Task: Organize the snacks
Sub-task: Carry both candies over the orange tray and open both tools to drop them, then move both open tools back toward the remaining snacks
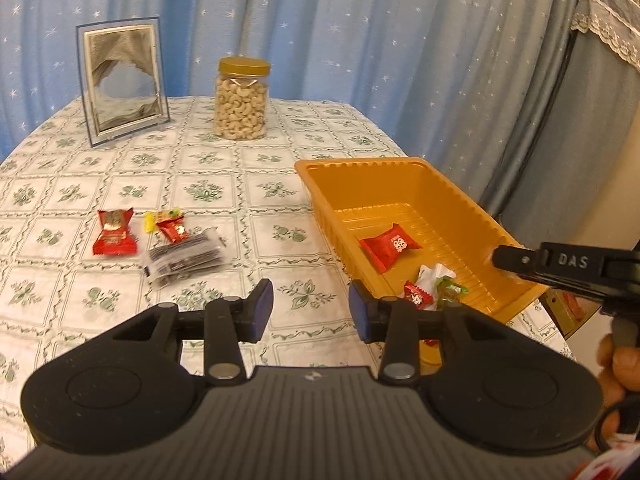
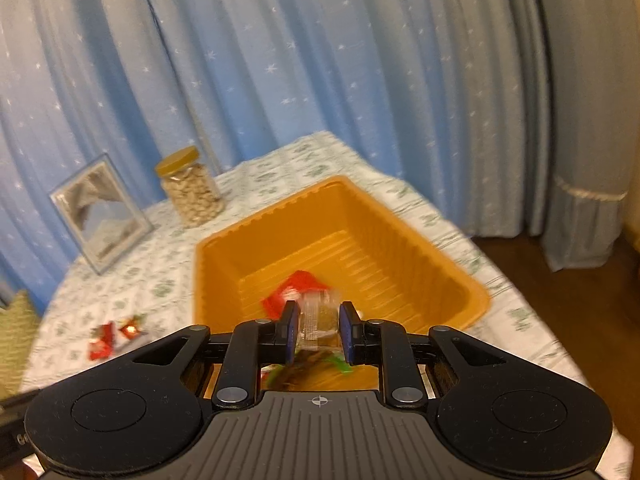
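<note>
Left tool wide open, nothing between pads, hovering over bare tabletop just left of the orange tray. Open cloth ahead and to the left, up to the loose snack pile. Right pad close to the tray's near-left corner.

Right tool over the tray's near end, pads part-closed on a clear-wrapped snack; image blurred, so contact looks firm but wrapper details unreadable. Wrapper's long axis roughly along the fingers, pointing into the tray. In left view, right tool's finger at the tray's right rim.

Tray long axis running away and left, near-right corner close to the tabletop's edge. Inside: red square candy mid-floor, tilted; small red candy, white wrapper, green candy bunched at near end.

Loose on tabletop, well left of tray: large red packet, yellow candy, small red packet, dark clear-bagged pack lying crosswise.

Far side: cashew jar, upright, gold lid; framed sand picture leaning upright to its left. Blue starred curtain behind.
</note>
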